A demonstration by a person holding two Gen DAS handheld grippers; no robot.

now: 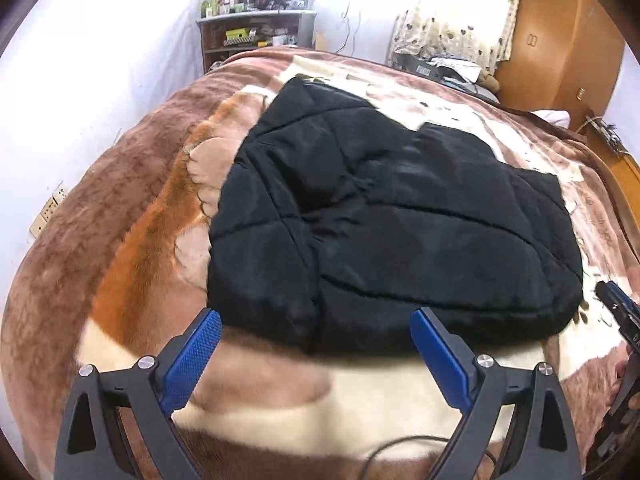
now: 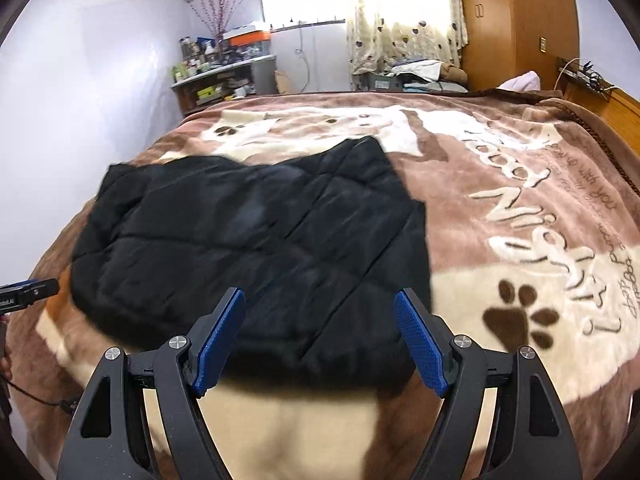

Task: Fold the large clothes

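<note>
Left claw (image 1: 316, 330) wide apart, nothing gripped; right claw (image 2: 320, 312) also spread, empty. Both hover at near edge of black quilted jacket (image 1: 384, 216), lying folded on the blanket-covered bed (image 2: 520, 208).

Left tool (image 1: 316, 314) and right tool (image 2: 320, 294) both tilt downward, blue-padded jaws spread wide, nothing between them.

Big fuzzy brown-and-cream blanket (image 2: 500, 208) covers the whole bed, paw prints and "Good Night" lettering on it. Far left there's a cluttered shelf unit (image 2: 224, 80) with dried branches (image 2: 218, 12) on top. Heart-print curtain (image 2: 404, 16) at the far window, wooden wardrobe (image 2: 516, 20) far right.
</note>
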